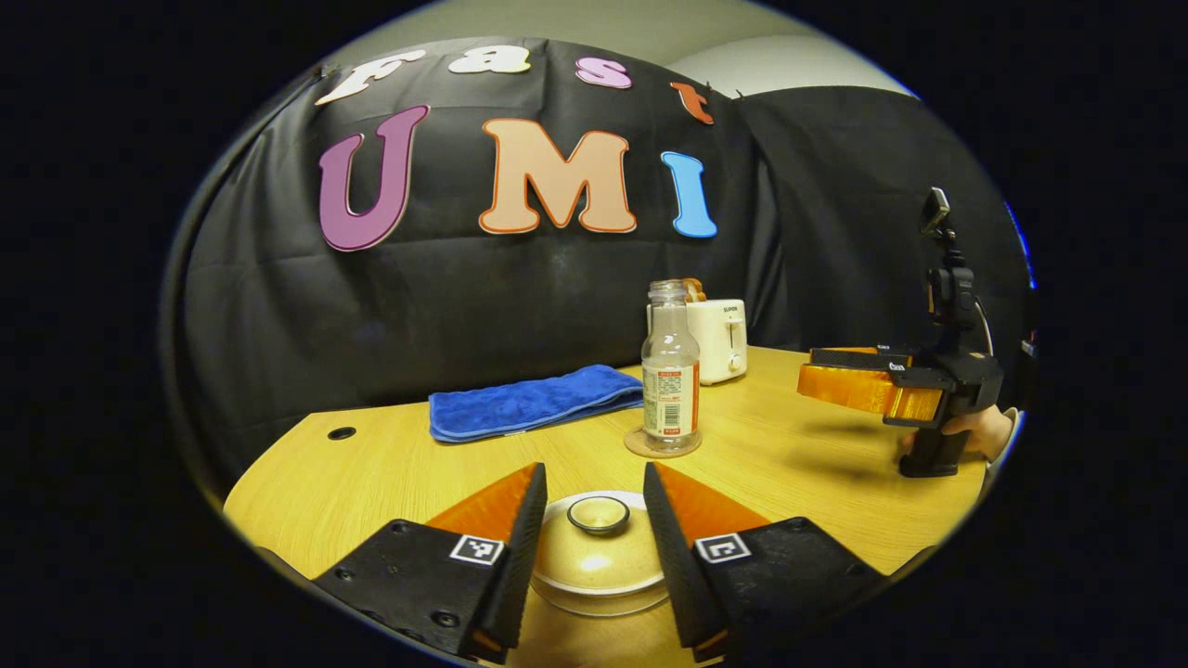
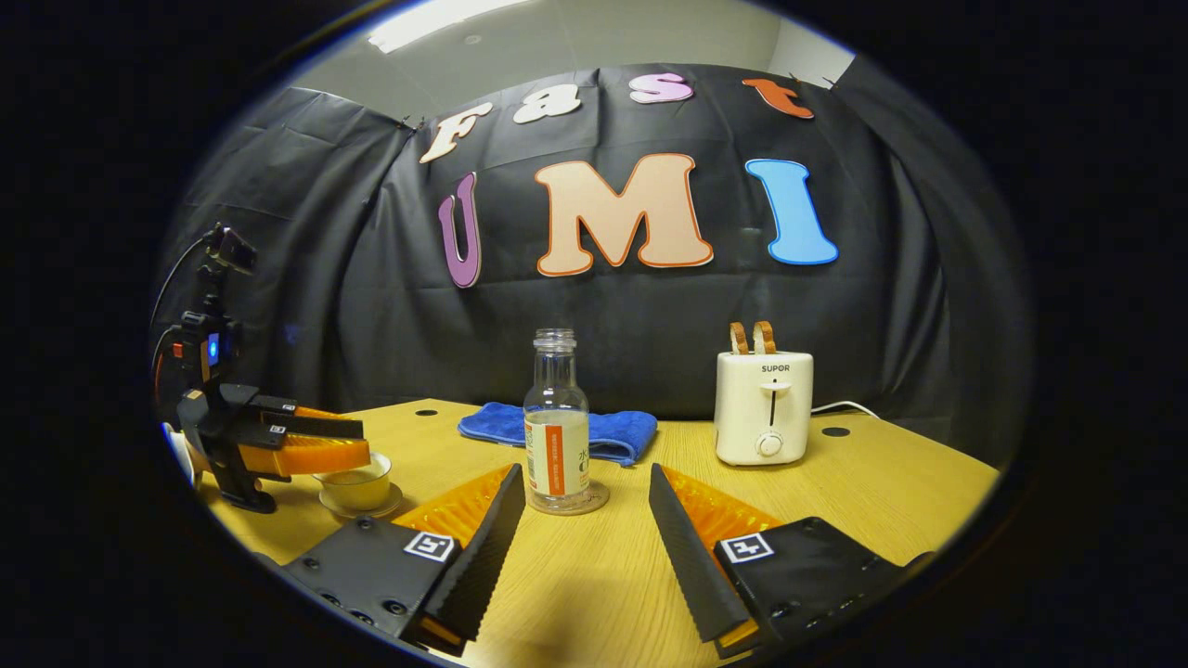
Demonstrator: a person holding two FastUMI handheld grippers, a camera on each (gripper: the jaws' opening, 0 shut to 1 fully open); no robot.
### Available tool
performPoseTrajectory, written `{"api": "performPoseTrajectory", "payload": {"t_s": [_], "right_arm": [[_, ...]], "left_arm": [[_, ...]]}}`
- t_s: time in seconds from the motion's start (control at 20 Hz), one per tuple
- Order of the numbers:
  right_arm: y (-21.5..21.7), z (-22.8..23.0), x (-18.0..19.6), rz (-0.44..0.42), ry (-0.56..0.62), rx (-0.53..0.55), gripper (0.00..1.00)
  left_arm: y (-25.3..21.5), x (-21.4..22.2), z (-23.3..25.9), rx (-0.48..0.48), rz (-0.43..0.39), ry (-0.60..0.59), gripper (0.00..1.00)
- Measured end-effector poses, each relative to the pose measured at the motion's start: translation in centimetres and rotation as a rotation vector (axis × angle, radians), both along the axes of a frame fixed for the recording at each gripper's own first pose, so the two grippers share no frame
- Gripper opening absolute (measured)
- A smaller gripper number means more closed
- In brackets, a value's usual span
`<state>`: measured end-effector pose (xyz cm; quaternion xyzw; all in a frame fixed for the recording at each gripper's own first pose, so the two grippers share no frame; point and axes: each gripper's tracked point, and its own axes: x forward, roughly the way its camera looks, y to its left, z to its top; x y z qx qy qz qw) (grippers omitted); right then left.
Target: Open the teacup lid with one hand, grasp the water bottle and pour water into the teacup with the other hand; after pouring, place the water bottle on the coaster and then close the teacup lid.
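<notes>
Teacup (image 1: 599, 557) 1, lidded | water bottle (image 2: 556, 427) 1 on coaster (image 2: 594, 502) | left gripper (image 1: 594, 520) released | right gripper (image 2: 580, 520) released

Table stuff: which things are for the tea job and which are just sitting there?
For the job:
teacup
teacup lid
water bottle
coaster under the bottle
left gripper, open around the lid
right gripper, open

Just lying about:
blue towel
toaster with toast
</notes>
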<state>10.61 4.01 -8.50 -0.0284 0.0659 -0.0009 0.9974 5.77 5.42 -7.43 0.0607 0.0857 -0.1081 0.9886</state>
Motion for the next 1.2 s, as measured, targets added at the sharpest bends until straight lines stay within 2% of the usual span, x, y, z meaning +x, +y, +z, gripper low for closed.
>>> {"api": "performPoseTrajectory", "payload": {"t_s": [0.05, 0.25, 0.35, 0.45, 0.5, 0.6, 0.75, 0.8, 0.95, 1.0, 1.1, 1.15, 1.2], "right_arm": [[-0.1, 0.0, 0.0, -0.003, -0.001, -0.001, 0.87], [-0.1, 0.0, 0.0, -0.006, 0.000, -0.001, 0.87], [-0.1, 0.0, 0.0, -0.006, 0.000, -0.002, 0.87], [-0.2, 0.0, -0.1, -0.012, -0.001, -0.003, 0.87], [-0.4, 0.0, 0.0, -0.017, -0.001, -0.004, 0.83], [-0.6, 0.1, -0.1, -0.027, -0.002, -0.006, 0.87], [-1.5, 0.2, -0.3, -0.072, -0.007, -0.013, 0.87], [-1.9, 0.2, -0.4, -0.088, -0.008, -0.016, 0.83], [-3.0, 0.5, -1.1, -0.148, -0.014, -0.025, 0.84], [-3.1, 0.6, -1.3, -0.157, -0.016, -0.027, 0.87], [-3.8, 0.6, -1.7, -0.187, -0.017, -0.033, 0.87], [-4.1, 0.7, -1.9, -0.203, -0.020, -0.035, 0.91], [-4.5, 0.7, -2.2, -0.222, -0.024, -0.039, 0.83]], "left_arm": [[0.0, -0.2, 0.1, 0.002, 0.006, -0.007, 0.63], [0.3, -1.4, 0.9, -0.015, 0.029, -0.052, 0.75], [0.8, -2.1, 1.9, -0.050, 0.048, -0.093, 1.00], [1.4, -2.8, 2.0, -0.089, 0.080, -0.108, 0.97], [2.0, -3.2, 1.8, -0.075, 0.101, -0.106, 0.96], [3.0, -3.9, 2.1, -0.070, 0.150, -0.111, 0.96], [5.8, -4.8, 2.3, -0.058, 0.260, -0.121, 0.96], [6.7, -4.9, 2.3, -0.052, 0.298, -0.124, 0.96], [9.3, -5.5, 2.5, -0.036, 0.411, -0.130, 0.96], [9.5, -5.8, 2.5, -0.035, 0.426, -0.134, 0.96], [9.4, -5.7, 2.5, -0.034, 0.428, -0.134, 0.96], [9.4, -5.6, 2.7, -0.035, 0.430, -0.141, 0.95], [9.6, -5.5, 2.1, -0.030, 0.435, -0.127, 0.96]]}}
